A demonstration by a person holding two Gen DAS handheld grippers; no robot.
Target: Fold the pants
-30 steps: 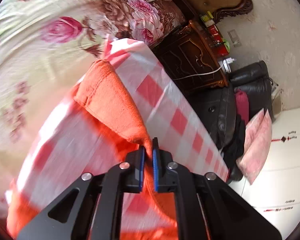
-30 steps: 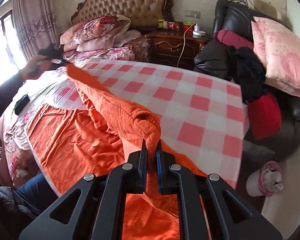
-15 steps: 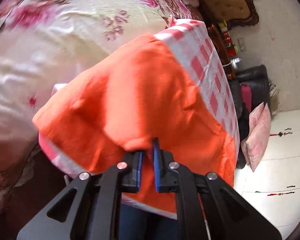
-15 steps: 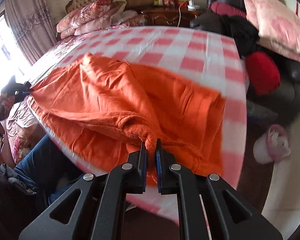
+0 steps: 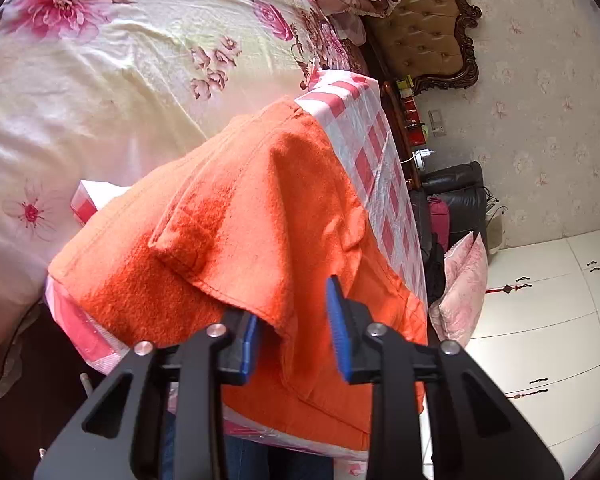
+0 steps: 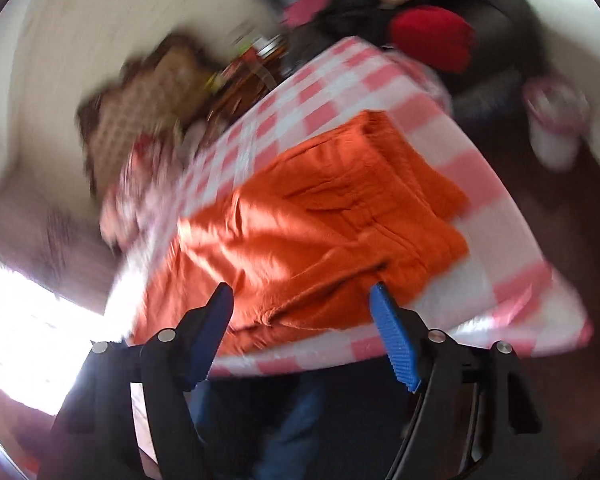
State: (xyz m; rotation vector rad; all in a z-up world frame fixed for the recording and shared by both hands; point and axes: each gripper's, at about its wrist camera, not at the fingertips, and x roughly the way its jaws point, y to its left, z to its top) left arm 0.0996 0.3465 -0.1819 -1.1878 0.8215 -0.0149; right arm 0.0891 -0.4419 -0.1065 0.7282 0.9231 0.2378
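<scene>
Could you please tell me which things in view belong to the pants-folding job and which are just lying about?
Job:
- orange pants
- checked cloth under them
- left gripper, open
- right gripper, open

Lying about:
- floral bedsheet
- headboard
- pink pillow
- red cushion

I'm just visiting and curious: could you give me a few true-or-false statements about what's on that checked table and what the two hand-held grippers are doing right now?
1. The orange pants lie folded on the pink-and-white checked tablecloth. True.
2. The left hand-held gripper is clamped shut on the fabric. False: its blue pads are spread apart, with the pants' edge lying loose between them.
3. The right hand-held gripper is open. True.
4. The tablecloth is plain blue. False: it is checked pink and white.
5. A bed with a floral sheet lies beyond the table in the left wrist view. True.
</scene>
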